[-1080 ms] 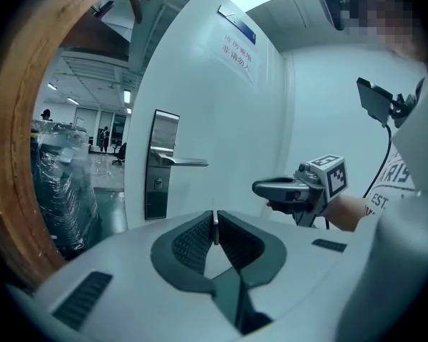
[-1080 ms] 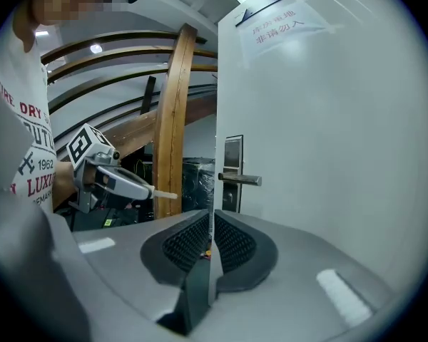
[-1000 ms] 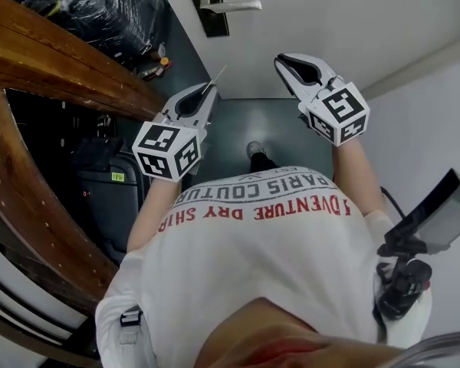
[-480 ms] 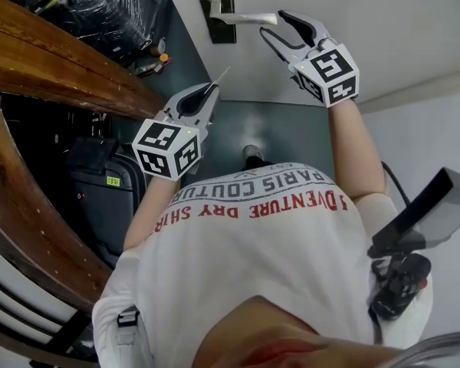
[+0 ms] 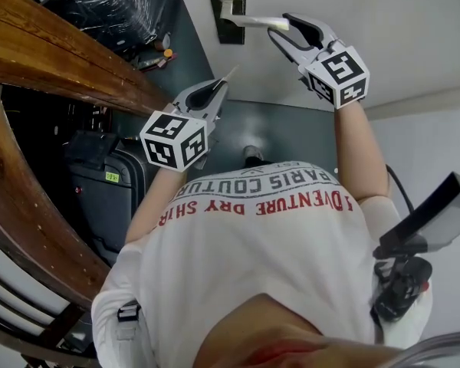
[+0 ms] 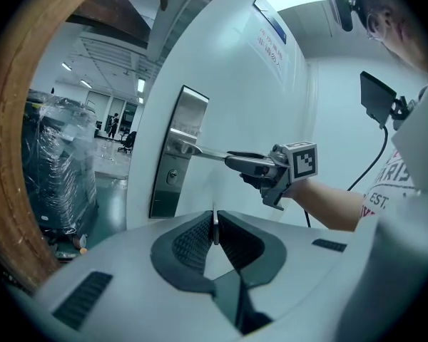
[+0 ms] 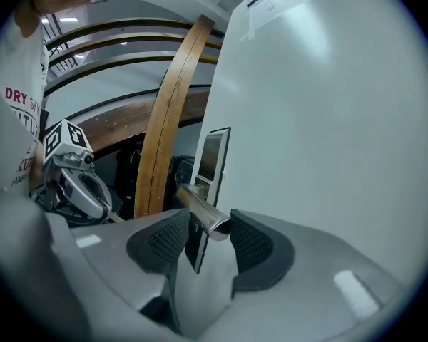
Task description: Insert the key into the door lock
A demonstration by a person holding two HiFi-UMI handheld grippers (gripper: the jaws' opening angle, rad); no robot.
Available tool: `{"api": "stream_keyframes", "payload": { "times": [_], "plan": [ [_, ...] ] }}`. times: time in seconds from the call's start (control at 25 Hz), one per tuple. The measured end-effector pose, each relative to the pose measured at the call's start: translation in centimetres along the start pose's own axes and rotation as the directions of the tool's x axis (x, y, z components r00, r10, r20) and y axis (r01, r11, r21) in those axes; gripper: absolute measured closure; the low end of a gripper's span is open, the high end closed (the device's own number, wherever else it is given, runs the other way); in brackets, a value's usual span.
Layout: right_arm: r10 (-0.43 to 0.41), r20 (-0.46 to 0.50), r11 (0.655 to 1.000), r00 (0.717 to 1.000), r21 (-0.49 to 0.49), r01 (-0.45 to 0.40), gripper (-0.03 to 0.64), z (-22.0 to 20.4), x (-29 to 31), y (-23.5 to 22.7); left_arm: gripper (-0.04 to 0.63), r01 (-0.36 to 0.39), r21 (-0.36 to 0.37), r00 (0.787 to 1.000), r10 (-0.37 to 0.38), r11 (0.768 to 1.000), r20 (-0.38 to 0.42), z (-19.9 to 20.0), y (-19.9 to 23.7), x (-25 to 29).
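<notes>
The white door carries a steel lock plate (image 5: pixel 228 10) (image 6: pixel 172 162) with a keyhole (image 6: pixel 171 179) below a lever handle (image 5: pixel 253 21) (image 6: pixel 203 153). My right gripper (image 5: pixel 282 27) (image 7: pixel 210 237) straddles the free end of the handle (image 7: pixel 207 219). Its jaws are closing, but a gap still shows beside the pads. My left gripper (image 5: pixel 218 87) (image 6: pixel 214 234) is shut on a thin metal key (image 5: pixel 230 75) (image 6: pixel 214 226). The key's blade points toward the door, well short of the keyhole and lower than the right gripper.
A curved wooden beam (image 5: pixel 54 60) runs along the left, with a plastic-wrapped black bundle (image 5: pixel 100 6) and a dark suitcase (image 5: pixel 111 182) behind it. A black device on a stand (image 5: pixel 414 244) sits at the right. The person's white shirt (image 5: pixel 261 236) fills the foreground.
My right gripper has moved up to the door handle and opened around its end. My left gripper with the key has shifted slightly toward the door.
</notes>
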State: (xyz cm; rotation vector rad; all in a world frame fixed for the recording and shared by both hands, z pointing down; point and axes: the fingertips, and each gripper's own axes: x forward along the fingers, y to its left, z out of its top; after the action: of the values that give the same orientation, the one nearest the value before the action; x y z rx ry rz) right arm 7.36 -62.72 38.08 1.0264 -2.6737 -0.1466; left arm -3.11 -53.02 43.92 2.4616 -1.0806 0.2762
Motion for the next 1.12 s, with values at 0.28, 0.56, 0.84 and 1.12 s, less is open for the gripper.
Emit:
{"api": "stream_keyframes", "payload": {
  "times": [0.28, 0.56, 0.84, 1.12],
  "plan": [
    [-0.008, -0.007, 1.0, 1.0, 0.015, 0.008, 0.442, -0.2, 0.1, -0.1, 0.574, 0.028, -0.246, 0.994, 0.0, 0.969, 0.111, 0.6, 2.2, 1.6],
    [-0.007, -0.015, 1.0, 1.0, 0.026, 0.008, 0.442, -0.2, 0.3, -0.1, 0.574, 0.192, -0.616, 0.95, 0.014, 0.764, 0.313, 1.9, 4.1, 4.2],
    [-0.008, -0.014, 0.999, 1.0, 0.038, 0.009, 0.442, -0.2, 0.2, -0.2, 0.574, 0.282, -0.778, 0.908, 0.106, 0.562, 0.405, 1.9, 6.5, 6.6],
    [-0.01, -0.018, 0.999, 1.0, 0.036, 0.01, 0.442, -0.1, 0.1, 0.0, 0.574, 0.327, -0.821, 0.885, 0.151, 0.469, 0.439, 2.2, 7.0, 8.1]
  ]
}}
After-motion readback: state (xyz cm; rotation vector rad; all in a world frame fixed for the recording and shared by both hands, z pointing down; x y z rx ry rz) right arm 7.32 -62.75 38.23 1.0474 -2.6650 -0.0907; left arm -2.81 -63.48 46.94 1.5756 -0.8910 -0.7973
